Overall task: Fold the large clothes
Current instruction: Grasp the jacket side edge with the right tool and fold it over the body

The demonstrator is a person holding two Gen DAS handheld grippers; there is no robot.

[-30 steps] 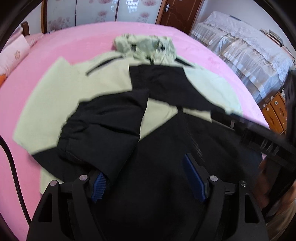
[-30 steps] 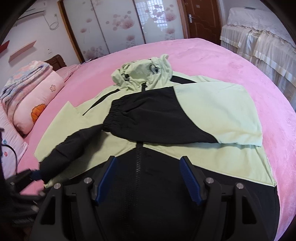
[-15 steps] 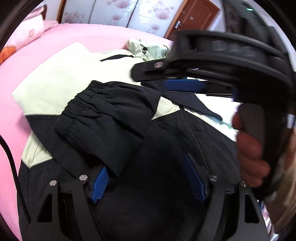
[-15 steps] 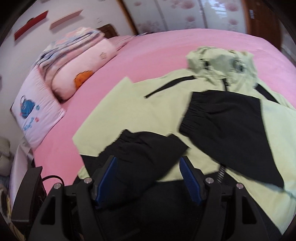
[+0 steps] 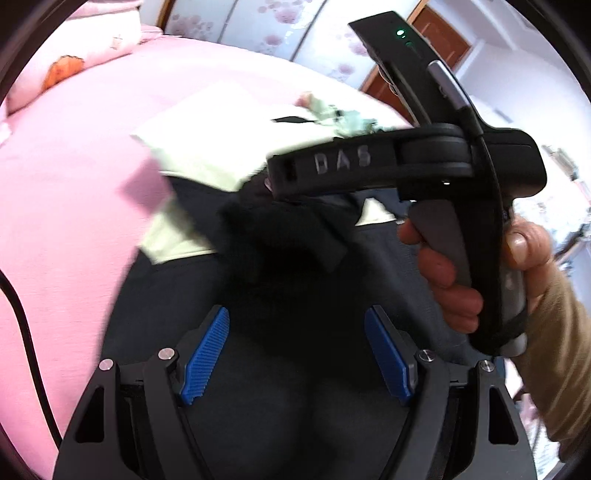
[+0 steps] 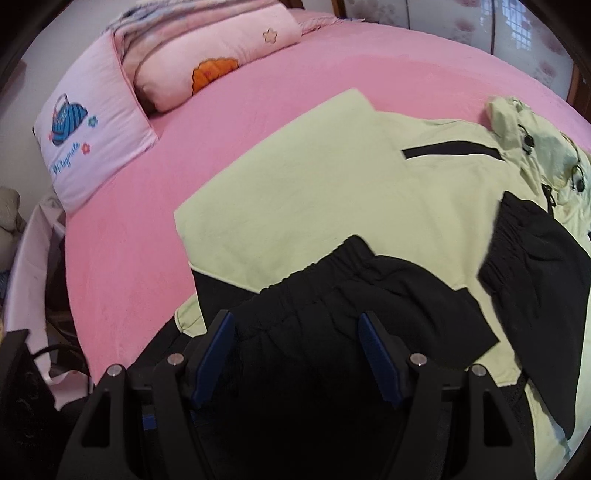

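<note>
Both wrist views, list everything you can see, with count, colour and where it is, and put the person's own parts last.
jacket: one, pale green and black, spread flat on the bed, both black sleeves folded across its front
hood: one, pale green, at the jacket's far end
bed cover: one, pink, under the jacket
pillows: two, pink with prints, at the bed's far left
wardrobe doors: white with pink flowers, behind the bed
left tool: one, black with blue pads, open over the jacket's black hem
right tool: one, black with blue pads, open above a black sleeve
hand: one, gripping the right tool's handle
</note>
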